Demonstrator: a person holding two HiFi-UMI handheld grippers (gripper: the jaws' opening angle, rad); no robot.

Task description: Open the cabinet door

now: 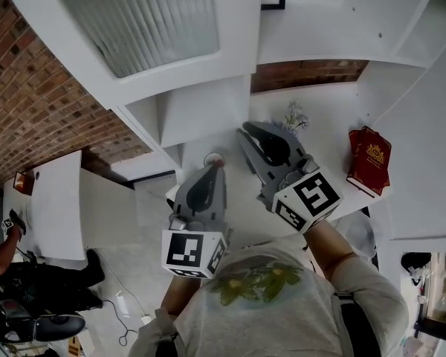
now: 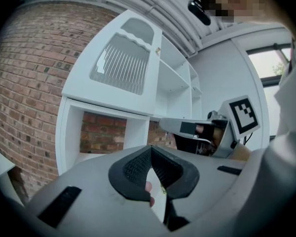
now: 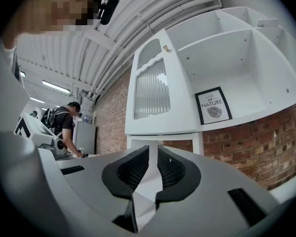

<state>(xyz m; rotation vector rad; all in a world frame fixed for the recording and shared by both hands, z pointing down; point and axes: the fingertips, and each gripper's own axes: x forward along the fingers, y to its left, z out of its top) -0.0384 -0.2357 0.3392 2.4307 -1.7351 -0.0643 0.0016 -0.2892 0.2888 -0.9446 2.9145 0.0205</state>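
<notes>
1. Now, the white cabinet has open shelves: one holds a red book, another a framed print.
2. Your left gripper is clenched on nothing; your right gripper stands slightly parted, empty.
3. The ribbed-glass cabinet door hangs above both, untouched.

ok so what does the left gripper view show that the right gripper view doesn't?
Only the left gripper view: the right gripper with its marker cube, off to the right.
Only the right gripper view: a framed print on a shelf, a person bent over a bench in the background, and ceiling strip lights.
Both: the open cabinet door with ribbed glass, white shelves and the brick wall.
</notes>
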